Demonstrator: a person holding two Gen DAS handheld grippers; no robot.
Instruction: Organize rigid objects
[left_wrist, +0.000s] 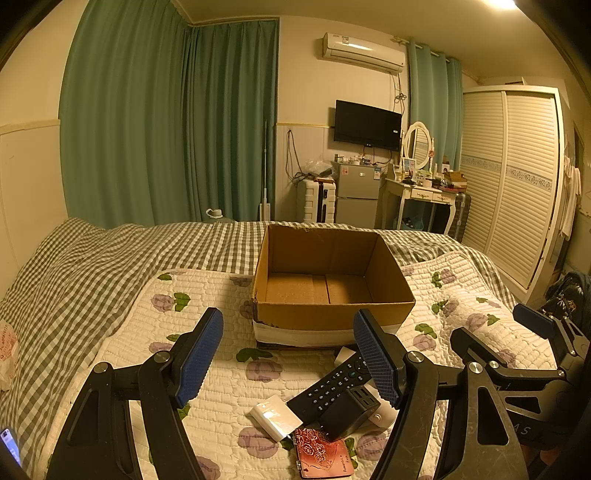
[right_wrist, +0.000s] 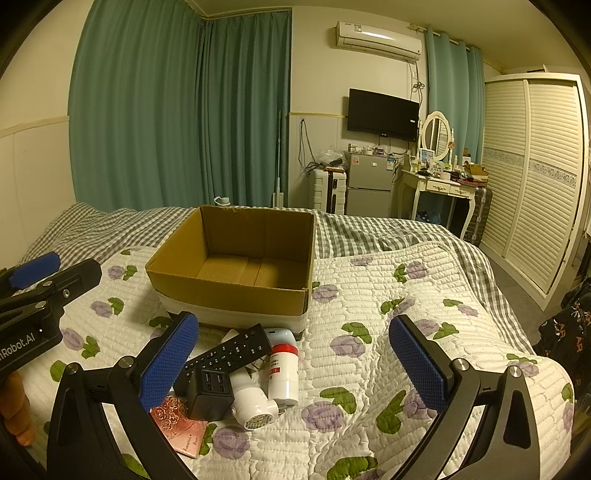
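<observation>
Lying below the spread right claw (right_wrist: 291, 363), the remote (right_wrist: 225, 356).

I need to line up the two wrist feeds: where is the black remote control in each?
Left wrist: black remote control lies lower centre-right, partly behind the right finger.
Right wrist: it lies lower centre-left, beside the left finger.
Shared landmark: the cardboard box sits just beyond it.
</observation>
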